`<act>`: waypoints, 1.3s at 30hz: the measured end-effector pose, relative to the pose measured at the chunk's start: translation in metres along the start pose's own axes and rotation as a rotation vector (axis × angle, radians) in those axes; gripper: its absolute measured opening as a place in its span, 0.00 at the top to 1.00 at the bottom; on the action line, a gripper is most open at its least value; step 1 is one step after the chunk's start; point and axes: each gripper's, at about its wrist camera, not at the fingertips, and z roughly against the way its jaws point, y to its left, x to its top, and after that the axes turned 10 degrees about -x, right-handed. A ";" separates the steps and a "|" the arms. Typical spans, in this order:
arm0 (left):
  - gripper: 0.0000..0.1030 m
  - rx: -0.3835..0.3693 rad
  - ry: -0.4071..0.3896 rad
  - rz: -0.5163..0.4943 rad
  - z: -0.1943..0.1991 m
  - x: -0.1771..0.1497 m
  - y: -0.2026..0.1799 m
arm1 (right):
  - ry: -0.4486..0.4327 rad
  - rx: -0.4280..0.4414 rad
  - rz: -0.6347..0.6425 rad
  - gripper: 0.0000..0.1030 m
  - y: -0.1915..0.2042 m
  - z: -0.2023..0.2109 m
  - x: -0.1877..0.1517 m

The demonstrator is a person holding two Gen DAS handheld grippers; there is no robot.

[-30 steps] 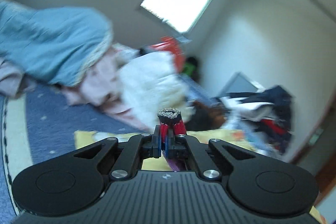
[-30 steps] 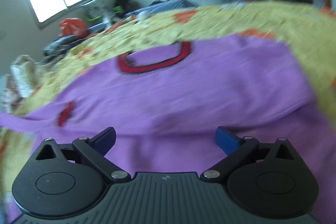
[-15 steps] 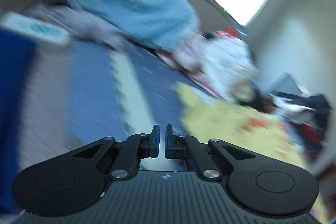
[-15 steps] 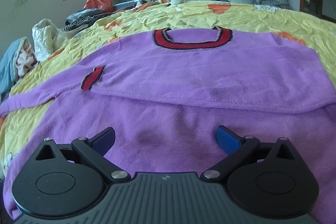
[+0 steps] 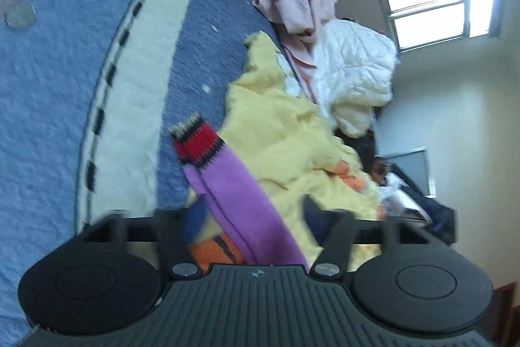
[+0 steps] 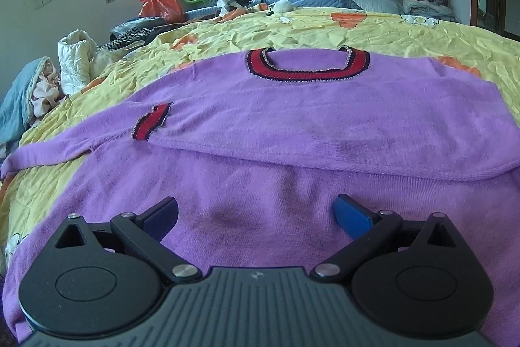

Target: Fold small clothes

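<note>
Lying flat on the yellow bed sheet (image 6: 422,31), the soft purple knit sweater (image 6: 292,126) looks light and floppy (grab its red cuff (image 5: 198,142)). Both hand-held grippers, left (image 5: 250,217) and right (image 6: 256,210), are wide and empty.

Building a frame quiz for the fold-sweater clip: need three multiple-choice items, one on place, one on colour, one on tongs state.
1. Where does the folded sleeve's cuff lie?
A. on the sweater's chest
B. off the bed
C. inside the collar

2. What colour is the sweater?
A. green
B. purple
C. white

3. How are the right tongs set?
A. shut on the hem
B. shut, empty
C. open

Answers: 1 A, the red cuff rests on the purple chest, left of the collar. 2 B, purple knit with red trim. 3 C, the blue fingers stand wide apart over the cloth.
</note>
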 end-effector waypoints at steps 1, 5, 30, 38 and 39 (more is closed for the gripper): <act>0.31 0.001 -0.020 -0.008 0.000 0.002 -0.001 | -0.001 -0.002 0.000 0.00 0.000 0.000 0.000; 0.31 -0.003 -0.025 0.024 -0.005 0.017 0.002 | -0.002 -0.005 0.003 0.00 0.001 0.000 0.000; 1.00 -0.308 -0.057 -0.295 -0.037 0.046 -0.145 | -0.006 0.006 -0.015 0.00 -0.002 0.000 0.001; 1.00 -0.229 0.006 -0.176 -0.005 0.024 -0.041 | -0.007 0.001 -0.018 0.00 -0.001 0.000 0.001; 0.91 -0.231 0.031 -0.168 -0.009 0.019 -0.033 | -0.007 0.001 -0.017 0.00 -0.002 0.000 0.001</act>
